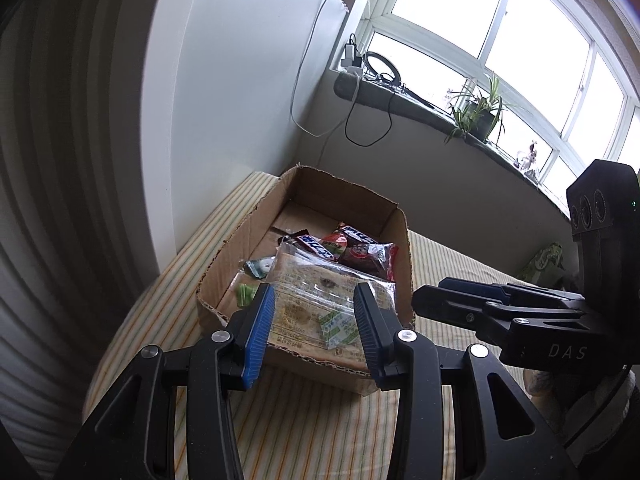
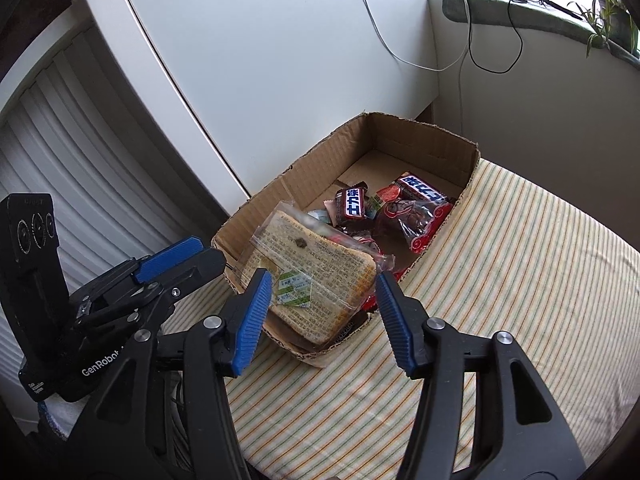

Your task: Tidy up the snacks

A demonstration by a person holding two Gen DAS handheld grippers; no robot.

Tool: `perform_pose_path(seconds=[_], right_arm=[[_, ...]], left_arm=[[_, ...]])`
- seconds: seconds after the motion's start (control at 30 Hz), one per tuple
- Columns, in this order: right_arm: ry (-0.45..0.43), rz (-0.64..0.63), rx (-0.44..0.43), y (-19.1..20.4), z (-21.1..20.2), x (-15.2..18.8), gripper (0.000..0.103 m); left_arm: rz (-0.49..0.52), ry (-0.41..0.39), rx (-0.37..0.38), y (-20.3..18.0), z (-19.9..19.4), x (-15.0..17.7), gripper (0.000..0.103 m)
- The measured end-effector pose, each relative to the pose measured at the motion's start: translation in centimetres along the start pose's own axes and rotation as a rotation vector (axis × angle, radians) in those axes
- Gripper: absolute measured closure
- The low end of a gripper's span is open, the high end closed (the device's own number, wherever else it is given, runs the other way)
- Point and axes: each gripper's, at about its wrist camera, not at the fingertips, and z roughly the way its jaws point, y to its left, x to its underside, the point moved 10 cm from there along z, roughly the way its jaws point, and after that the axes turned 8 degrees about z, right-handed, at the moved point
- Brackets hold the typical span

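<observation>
An open cardboard box (image 1: 348, 192) (image 2: 424, 128) sits on a striped cloth. Inside lie a clear-wrapped flat bread or cracker pack (image 1: 320, 300) (image 2: 316, 268), a red snack bag (image 1: 372, 256) (image 2: 416, 216), dark candy bars (image 1: 316, 244) (image 2: 352, 202) and small green sweets (image 1: 246, 292). My left gripper (image 1: 314, 316) is open and empty, just in front of the box's near wall. My right gripper (image 2: 320, 300) is open and empty, over the box's near corner. Each gripper shows in the other's view: the right one (image 1: 460, 296) and the left one (image 2: 176, 260).
The striped cloth (image 1: 304, 420) (image 2: 500, 300) covers the surface around the box. A white cabinet (image 2: 260, 60) stands behind it. A windowsill (image 1: 400, 100) carries cables, a charger and a potted plant (image 1: 478, 114). A green packet (image 1: 546, 262) lies at the far right.
</observation>
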Motion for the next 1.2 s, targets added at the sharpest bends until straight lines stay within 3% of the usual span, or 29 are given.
perform_pose_path(seconds=[0.13,0.27,0.4,0.63,1.2], right_arm=[[-0.051,-0.016,0.026,-0.6,-1.4,0.3,0.030],[-0.104,-0.049,0.066,-1.2,-3.3,0.6,0.023],[-0.160,-0.094,0.112,-1.8,-5.2,1.0,0.015],[-0.223,-0.112,0.176,-3.0,-7.3,2.2,0.006],[-0.217,-0.067,0.183,-5.3,-8.6,4.3,0.006]], left_arm=[[0.032,-0.014,-0.032,-0.5,-0.8,0.1,0.059],[0.052,-0.046,-0.076,-0.9,-2.1,0.1,0.036],[0.074,-0.065,-0.124,-1.3,-3.3,0.1,0.025],[0.070,-0.075,-0.174,-1.3,-5.1,0.6,0.022],[0.087,-0.048,-0.199,-2.5,-5.4,1.6,0.020]])
